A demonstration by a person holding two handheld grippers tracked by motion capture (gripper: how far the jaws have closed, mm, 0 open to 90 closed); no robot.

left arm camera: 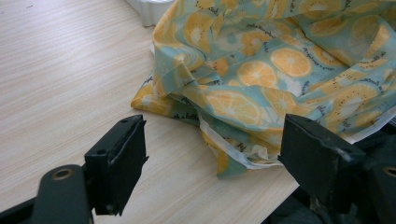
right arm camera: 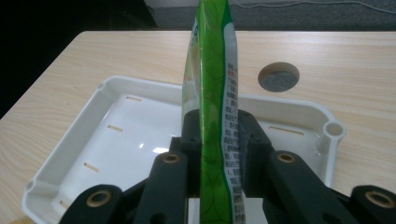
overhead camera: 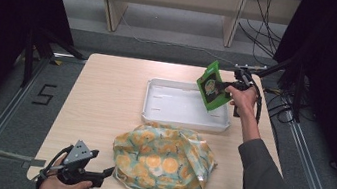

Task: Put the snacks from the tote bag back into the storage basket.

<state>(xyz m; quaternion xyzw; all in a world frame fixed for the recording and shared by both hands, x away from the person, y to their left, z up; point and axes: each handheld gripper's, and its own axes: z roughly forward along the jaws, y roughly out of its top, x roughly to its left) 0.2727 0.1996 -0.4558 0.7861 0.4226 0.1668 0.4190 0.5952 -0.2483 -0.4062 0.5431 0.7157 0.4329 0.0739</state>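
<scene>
High view: right hand-held gripper (overhead camera: 232, 87) clamps green packet (overhead camera: 213, 86) above white tray (overhead camera: 153, 115); left hand-held gripper (overhead camera: 107, 172) gapes beside fruit-print bag (overhead camera: 164, 162).

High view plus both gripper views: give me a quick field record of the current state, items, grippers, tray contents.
held item: green snack packet, pinched on edge between the jaws of the right gripper
packet position: above the right end of the white tray, not set down
tray contents: nothing inside
bag: orange-slice print bag, crumpled on the wooden table, just in front of the tray
left gripper: open, at the bag's near left corner, holding nothing
table feature: round cable hole beyond the tray
</scene>
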